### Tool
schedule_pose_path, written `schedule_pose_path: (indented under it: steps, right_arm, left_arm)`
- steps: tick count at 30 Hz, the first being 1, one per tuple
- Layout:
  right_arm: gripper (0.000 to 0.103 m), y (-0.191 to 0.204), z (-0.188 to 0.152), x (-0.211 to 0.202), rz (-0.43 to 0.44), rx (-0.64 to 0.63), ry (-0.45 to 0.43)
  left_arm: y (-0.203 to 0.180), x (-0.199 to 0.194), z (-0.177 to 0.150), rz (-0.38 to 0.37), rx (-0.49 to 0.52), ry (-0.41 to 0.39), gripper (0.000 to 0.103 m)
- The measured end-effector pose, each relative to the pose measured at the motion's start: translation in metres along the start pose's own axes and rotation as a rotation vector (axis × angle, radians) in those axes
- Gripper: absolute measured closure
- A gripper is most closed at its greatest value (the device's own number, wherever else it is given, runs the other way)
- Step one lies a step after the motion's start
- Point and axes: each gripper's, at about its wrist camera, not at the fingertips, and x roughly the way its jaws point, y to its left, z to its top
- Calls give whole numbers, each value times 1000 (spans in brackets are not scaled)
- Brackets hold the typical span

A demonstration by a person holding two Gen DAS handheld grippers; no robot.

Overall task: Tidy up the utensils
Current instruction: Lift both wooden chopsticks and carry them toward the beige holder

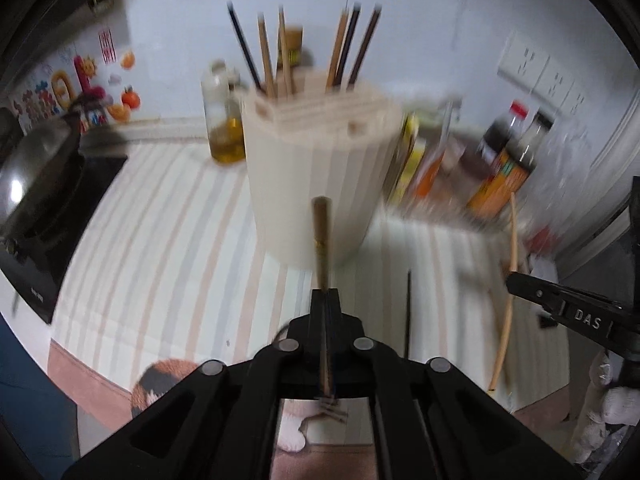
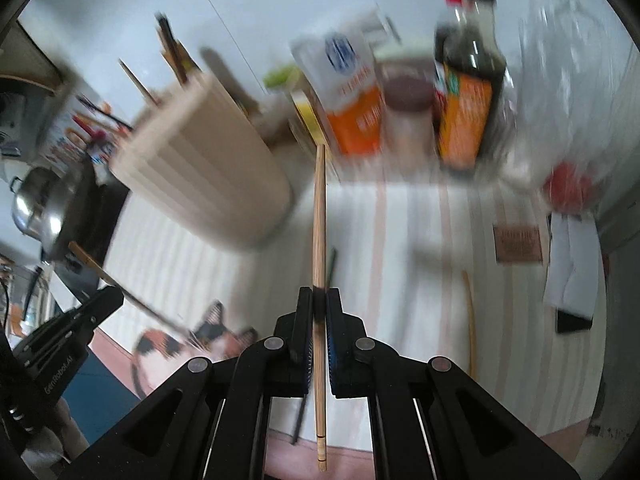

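My left gripper [image 1: 326, 294] is shut on a brown chopstick [image 1: 321, 236] that points up toward the cream utensil holder [image 1: 316, 160]. Several chopsticks stand in the holder. At the right edge of the left wrist view, my right gripper [image 1: 514, 280] holds a pale bamboo chopstick [image 1: 507, 308]. In the right wrist view the right gripper [image 2: 319, 296] is shut on that pale chopstick [image 2: 319, 216], which runs straight ahead between the pads. The holder [image 2: 208, 168] is up and to the left. The left gripper [image 2: 110, 300] shows at far left with its brown chopstick [image 2: 124, 286].
A dark chopstick [image 2: 331, 264] and another pale one [image 2: 471, 320] lie on the striped cloth [image 2: 420, 240]. Sauce bottles [image 2: 468, 92] and packets [image 2: 352, 92] line the back wall. An oil bottle [image 1: 226, 120] stands behind the holder, and a wok [image 1: 36, 176] sits on the stove at left.
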Motion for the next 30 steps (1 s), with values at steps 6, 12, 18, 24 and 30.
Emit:
schedule_pose_path:
  steps: [6,12,18,24,30]
  right_arm:
    - [97,27,43,-32,45,-29,-100]
    - [97,33,54,-4,12,-33,-55]
    - [97,4,25,66,-68,35,105]
    - [97,-18,4,100,-137,77,187]
    - [97,-22,2,109,-153,87,212]
  left_arm:
    - [2,-30,37,-29,-3,-93,103]
    - [46,9,31,-33,-142,-1,85]
    - [90,100,-1,80,-251,217,51]
    - [120,159,-14,232,-284,319,51]
    - [143,189,-16,255,-328,363,94]
